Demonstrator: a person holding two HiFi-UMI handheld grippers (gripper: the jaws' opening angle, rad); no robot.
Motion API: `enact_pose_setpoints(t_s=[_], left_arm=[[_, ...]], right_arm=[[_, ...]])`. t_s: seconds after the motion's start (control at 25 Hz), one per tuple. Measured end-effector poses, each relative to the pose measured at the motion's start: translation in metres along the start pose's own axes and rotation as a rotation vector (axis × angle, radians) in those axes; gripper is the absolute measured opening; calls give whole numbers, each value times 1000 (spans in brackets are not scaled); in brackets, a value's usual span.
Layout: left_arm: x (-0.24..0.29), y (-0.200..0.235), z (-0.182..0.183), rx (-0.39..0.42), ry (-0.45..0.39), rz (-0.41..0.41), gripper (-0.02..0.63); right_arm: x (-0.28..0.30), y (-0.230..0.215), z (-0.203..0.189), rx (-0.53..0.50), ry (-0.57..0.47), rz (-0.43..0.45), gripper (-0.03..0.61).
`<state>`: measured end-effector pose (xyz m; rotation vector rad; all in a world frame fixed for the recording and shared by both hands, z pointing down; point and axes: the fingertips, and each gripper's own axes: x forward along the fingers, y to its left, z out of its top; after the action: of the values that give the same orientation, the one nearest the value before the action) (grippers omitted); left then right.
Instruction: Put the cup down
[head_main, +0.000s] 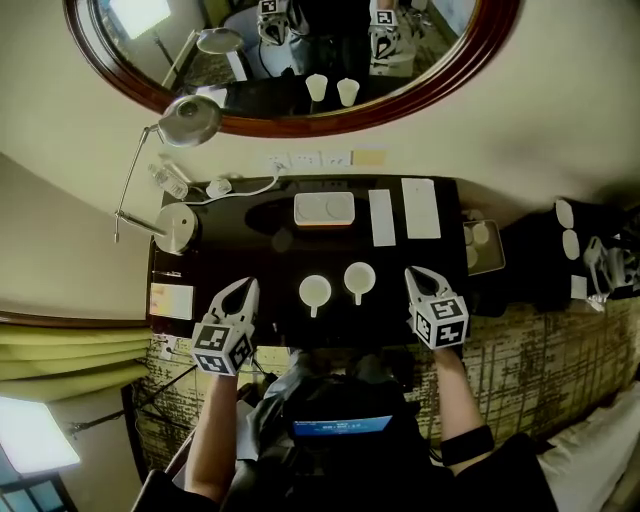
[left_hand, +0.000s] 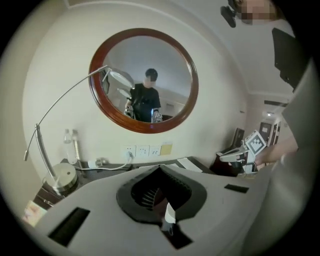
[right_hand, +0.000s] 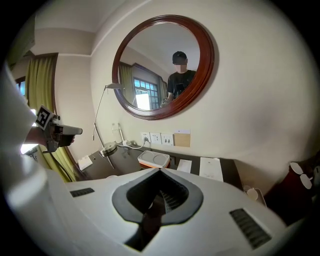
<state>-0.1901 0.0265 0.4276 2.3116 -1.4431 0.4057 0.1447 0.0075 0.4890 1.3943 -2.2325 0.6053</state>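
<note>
Fingers of left gripper (head_main: 244, 288) and right gripper (head_main: 412, 273) closed, empty. Left cup (head_main: 315, 291) and right cup (head_main: 359, 279) stand on tabletop (head_main: 250, 215) at 12 o'clock. Placement apparently complete; next, withdraw clear.

Dim head view, the desk (head_main: 236, 252) dark; both gripper views are brighter, fisheye-bent, black at the corners.

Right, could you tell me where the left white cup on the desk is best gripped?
Probably by its handle, coming from the near edge of the desk. The left cup stands upright, mouth up, and the handle sticks out towards the person, clear of the other cup. The left gripper is nearer, but its shut jaws must open first.
</note>
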Motion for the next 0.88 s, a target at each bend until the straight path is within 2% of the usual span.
enact_pose_setpoints(t_s=[0.08,0.24,0.52,0.88], left_arm=[[-2,5,-1,-35,-12,12,0],[-2,8,-4,-57,-13,16,0],[1,3,-3,-14,-24,-2,0],[4,4,-4,-38,-19,27,0]], right_arm=[[0,-2,1,3,-1,-4,17],[3,-4,-3,2,2,-7,17],[4,-2,-4,7,11,-5,17],[7,1,-15,7,23,14,17]])
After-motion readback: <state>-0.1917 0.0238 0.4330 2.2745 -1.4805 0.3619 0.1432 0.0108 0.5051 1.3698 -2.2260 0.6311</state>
